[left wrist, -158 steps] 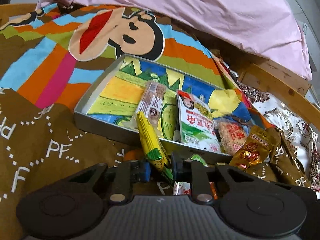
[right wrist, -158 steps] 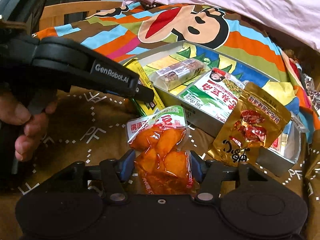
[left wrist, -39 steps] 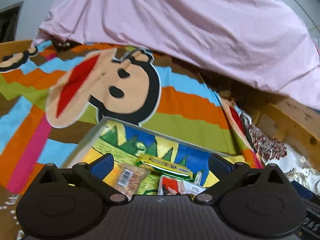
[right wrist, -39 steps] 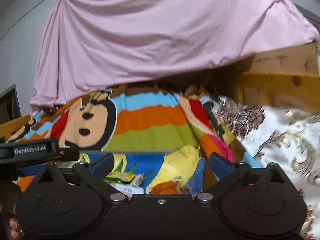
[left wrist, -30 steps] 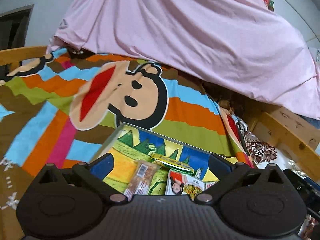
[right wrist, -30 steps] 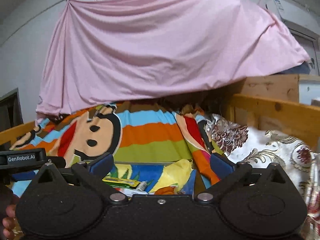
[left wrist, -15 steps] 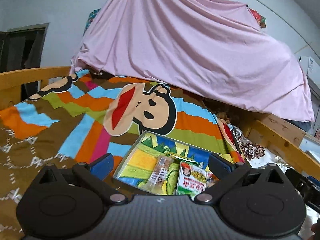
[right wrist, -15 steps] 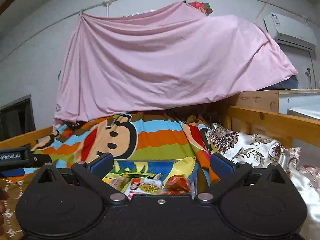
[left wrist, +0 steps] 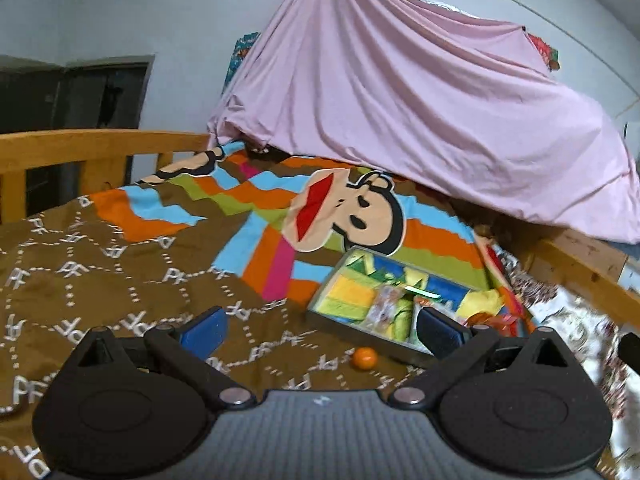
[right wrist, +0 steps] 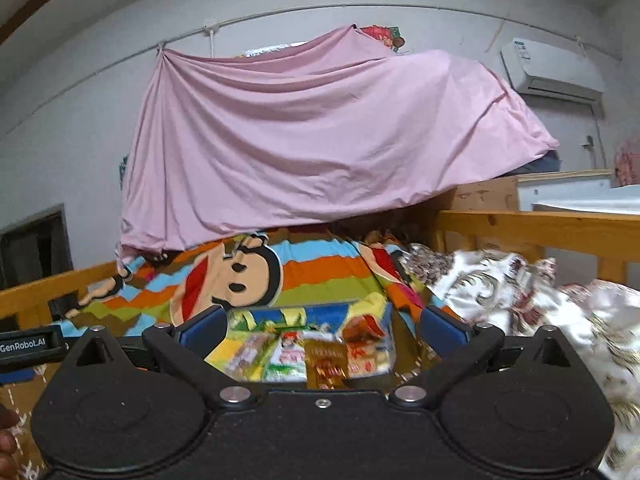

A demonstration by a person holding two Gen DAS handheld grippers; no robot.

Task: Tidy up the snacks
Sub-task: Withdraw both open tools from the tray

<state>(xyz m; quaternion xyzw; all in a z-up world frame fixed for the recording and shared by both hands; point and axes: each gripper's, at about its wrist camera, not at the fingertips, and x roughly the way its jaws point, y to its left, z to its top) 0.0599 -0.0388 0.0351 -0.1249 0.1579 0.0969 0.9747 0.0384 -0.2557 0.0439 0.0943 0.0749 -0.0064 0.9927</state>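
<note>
A shallow grey box (left wrist: 328, 318) with a colourful printed lining lies on the bed and holds several snack packets (left wrist: 386, 308). It also shows in the right wrist view (right wrist: 368, 304), where its packets (right wrist: 320, 356) look blurred. A small orange ball-shaped snack (left wrist: 365, 357) lies on the blanket just in front of the box. My left gripper (left wrist: 318, 330) is open and empty, raised well back from the box. My right gripper (right wrist: 322, 326) is open and empty, also raised, with the box between its fingers in view.
The bed has a brown and striped monkey-print blanket (left wrist: 160, 248), a wooden rail (left wrist: 80, 144) at the left and another rail (right wrist: 540, 224) at the right. A pink sheet (right wrist: 320, 140) hangs behind. A floral quilt (right wrist: 520, 292) lies at the right.
Both grippers let go of their snacks into the box, opened, and have drawn back and up. The box now looks smaller and farther away.
</note>
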